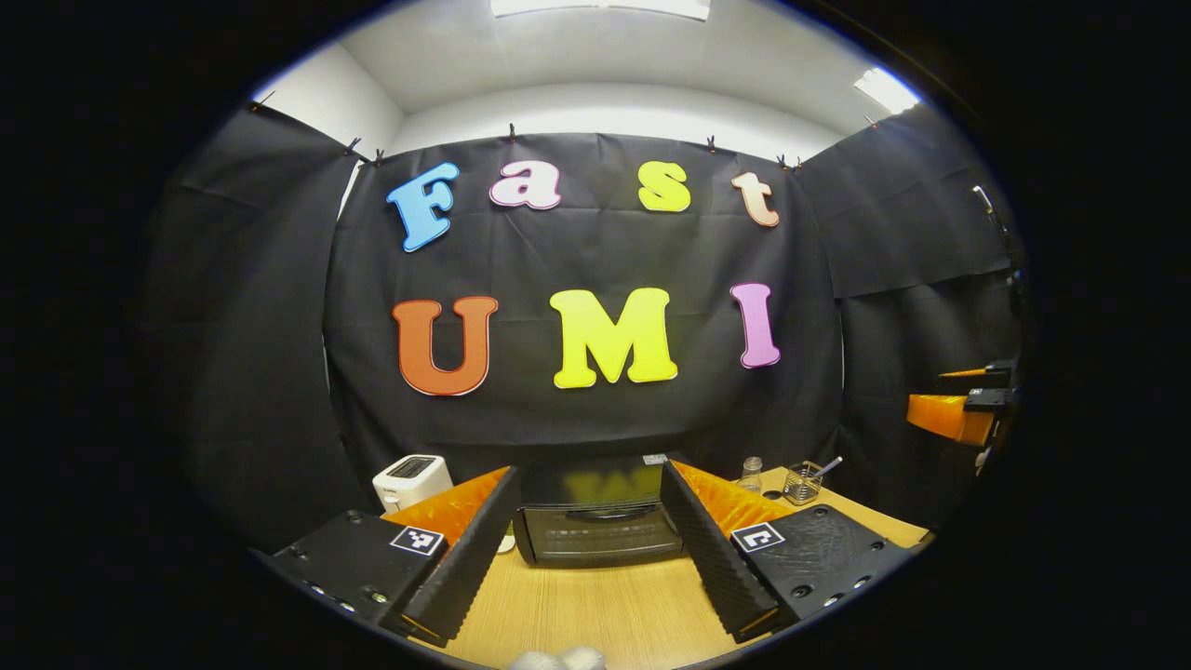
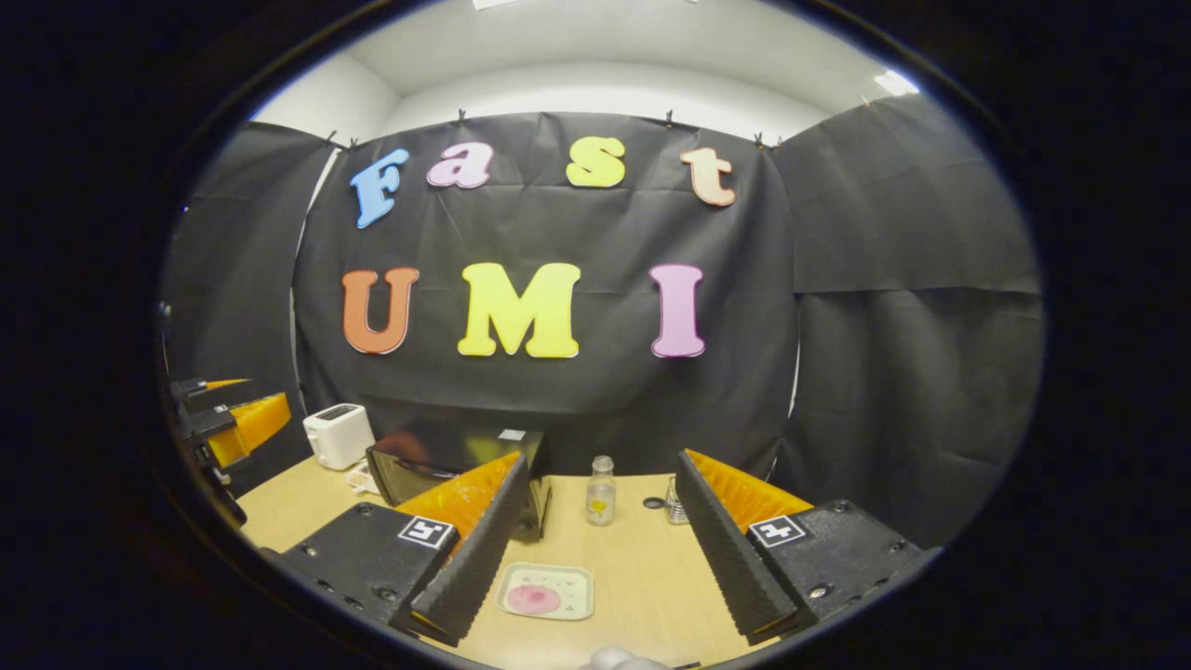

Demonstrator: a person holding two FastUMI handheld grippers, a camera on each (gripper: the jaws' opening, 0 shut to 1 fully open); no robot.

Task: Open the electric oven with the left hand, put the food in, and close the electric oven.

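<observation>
A black electric oven (image 1: 595, 521) stands shut at the back of a wooden table (image 1: 595, 614), straight ahead between the wide-open, empty fingers of the left gripper (image 1: 586, 568). Its door looks stiff and hinged — best taken by the curved handle (image 1: 600, 511) across the top. The right gripper (image 2: 605, 568), also open and empty, frames a small tray (image 2: 547, 592) of pink food (image 2: 533, 599) — probably light, shallow, easily tipped.

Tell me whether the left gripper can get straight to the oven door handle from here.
Probably yes. The left gripper is open and faces the oven squarely; its door handle shows between the fingers, with bare table between them.
</observation>
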